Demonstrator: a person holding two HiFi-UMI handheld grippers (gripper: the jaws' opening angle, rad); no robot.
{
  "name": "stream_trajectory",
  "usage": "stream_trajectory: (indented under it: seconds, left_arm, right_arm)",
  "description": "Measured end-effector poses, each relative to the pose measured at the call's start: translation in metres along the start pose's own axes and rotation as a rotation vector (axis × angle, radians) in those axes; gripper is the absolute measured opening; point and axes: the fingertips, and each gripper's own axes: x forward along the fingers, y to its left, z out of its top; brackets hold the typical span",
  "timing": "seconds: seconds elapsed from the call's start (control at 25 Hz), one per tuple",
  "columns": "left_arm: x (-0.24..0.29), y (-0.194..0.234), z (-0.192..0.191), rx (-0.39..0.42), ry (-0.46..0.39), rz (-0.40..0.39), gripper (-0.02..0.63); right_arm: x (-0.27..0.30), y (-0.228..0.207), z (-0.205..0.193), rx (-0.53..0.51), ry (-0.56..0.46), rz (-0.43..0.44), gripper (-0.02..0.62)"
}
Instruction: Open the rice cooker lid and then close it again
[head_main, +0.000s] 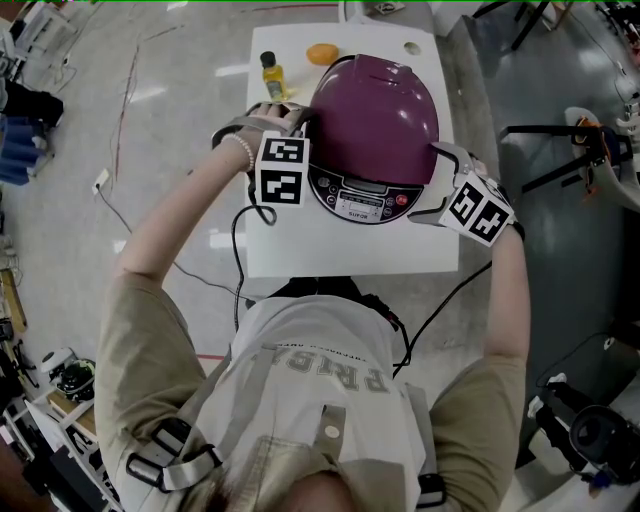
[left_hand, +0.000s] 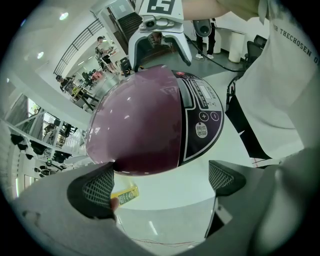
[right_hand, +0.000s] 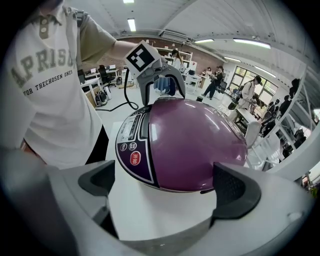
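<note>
White lettered T-shirt, beaded bracelet

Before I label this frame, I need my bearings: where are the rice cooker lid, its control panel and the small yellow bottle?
rice cooker lid (head_main: 378, 115), head view, middle of the purple dome.
control panel (head_main: 362, 197), head view, middle of the dark face.
small yellow bottle (head_main: 272, 78), head view, body below the cap.

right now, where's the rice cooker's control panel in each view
Head view: control panel at centre, just below the purple lid.
Left gripper view: right of centre, to the right of the lid.
Right gripper view: left of centre, to the left of the lid.
Shared landmark: the purple lid, bordering the panel in all three.
</note>
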Motion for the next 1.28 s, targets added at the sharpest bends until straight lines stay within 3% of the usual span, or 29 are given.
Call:
stream_trajectory:
  seconds: [0.76,0.96,1.28]
  left_arm:
    - [0.008,-0.005,-0.005,0.047,0.04,-0.006,0.6]
    - [0.007,-0.009,-0.009,0.08,0.087,-0.055,0.6]
    - [0.009,-0.009,-0.013,0.12,0.133,-0.059,0.6]
  right_arm:
    - [0.006,0.003,-0.002,0.004,0.003,0.043,0.581]
    - [0.008,0.006,-0.008,-0.034,0.082,0.067,0.581]
    - [0.013,0.006,-0.016,-0.067,0.129,0.053,0.581]
